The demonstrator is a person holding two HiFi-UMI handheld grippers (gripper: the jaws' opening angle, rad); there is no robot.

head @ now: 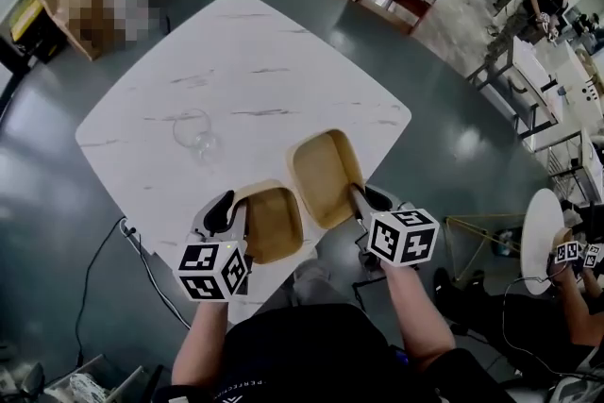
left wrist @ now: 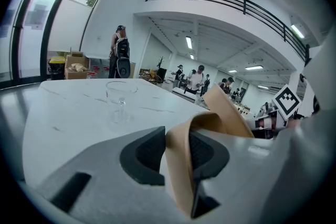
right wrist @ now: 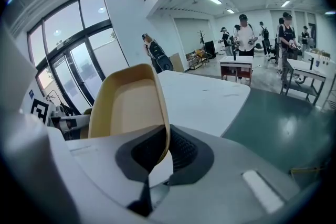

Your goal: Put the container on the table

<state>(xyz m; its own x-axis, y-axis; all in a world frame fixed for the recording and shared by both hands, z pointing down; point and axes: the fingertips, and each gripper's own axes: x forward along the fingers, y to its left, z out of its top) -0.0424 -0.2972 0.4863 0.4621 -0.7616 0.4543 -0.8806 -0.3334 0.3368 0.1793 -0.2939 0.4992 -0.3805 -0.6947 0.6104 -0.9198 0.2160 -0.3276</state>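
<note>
Pinching a tan container by its rim, the left gripper holds it over the table edge; the right gripper clamps a second container likewise (bases free to land flat).

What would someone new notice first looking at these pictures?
Two tan container trays stand out at the near edge of the white marble table. The left gripper is shut on the rim of the left tray, and the right gripper is shut on the rim of the right tray. A clear glass stands alone on the table, to their left.
</note>
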